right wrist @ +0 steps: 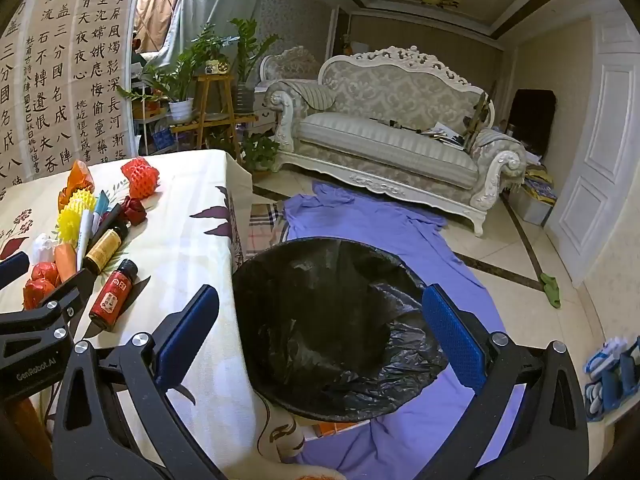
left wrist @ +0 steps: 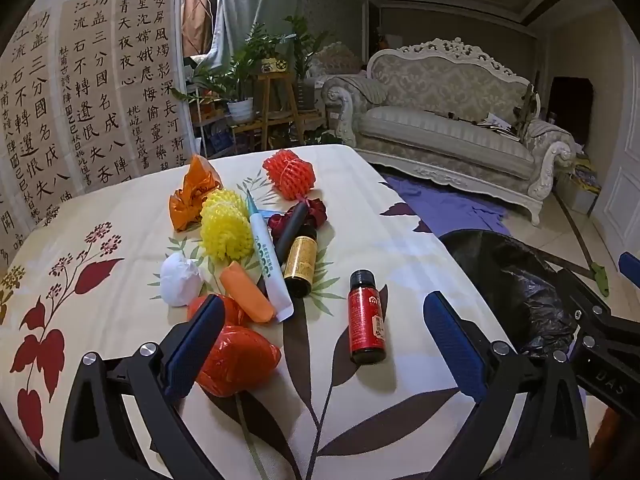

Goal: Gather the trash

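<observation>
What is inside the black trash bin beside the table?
The trash bin holds only a crumpled black liner, as far as visible. No trash shows on it. The very bottom is dark, so small items there cannot be excluded.

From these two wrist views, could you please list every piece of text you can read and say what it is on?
"GenRobot.AI": left gripper body, right wrist view.
"DAS", cut off: right gripper body, left wrist view.
"功盖三分國名成八陣": calligraphy sheets on the wall.
Red bottle label: too small.
Gold bottle label: blurred.
White tube print: unreadable.
</observation>
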Available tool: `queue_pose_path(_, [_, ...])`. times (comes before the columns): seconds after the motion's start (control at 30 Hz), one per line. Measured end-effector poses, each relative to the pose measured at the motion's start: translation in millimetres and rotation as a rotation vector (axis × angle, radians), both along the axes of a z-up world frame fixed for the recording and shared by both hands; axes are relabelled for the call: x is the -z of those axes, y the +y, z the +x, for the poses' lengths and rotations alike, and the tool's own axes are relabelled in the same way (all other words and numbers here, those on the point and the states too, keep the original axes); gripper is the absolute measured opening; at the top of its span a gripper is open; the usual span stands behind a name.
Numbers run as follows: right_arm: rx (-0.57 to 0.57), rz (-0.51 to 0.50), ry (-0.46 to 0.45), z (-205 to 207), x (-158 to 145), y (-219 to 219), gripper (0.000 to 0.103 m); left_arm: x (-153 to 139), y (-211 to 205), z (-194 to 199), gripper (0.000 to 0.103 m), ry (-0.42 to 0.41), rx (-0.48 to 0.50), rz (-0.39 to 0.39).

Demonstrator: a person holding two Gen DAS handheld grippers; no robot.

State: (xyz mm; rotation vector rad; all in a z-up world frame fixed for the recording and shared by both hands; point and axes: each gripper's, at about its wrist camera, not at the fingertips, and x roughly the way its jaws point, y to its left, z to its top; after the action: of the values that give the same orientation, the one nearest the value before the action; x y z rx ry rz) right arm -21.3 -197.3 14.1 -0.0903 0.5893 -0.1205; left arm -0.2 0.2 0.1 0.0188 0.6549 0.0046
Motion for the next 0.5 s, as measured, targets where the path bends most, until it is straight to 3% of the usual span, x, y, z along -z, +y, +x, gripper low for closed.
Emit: queue_pose_path(0.5, [-0.001,-0.005,0.004,5.0,-1.8,-2.1,0.099,-9.8,-3.0,-6.2,0.097,0.002,-0.006,-0.005])
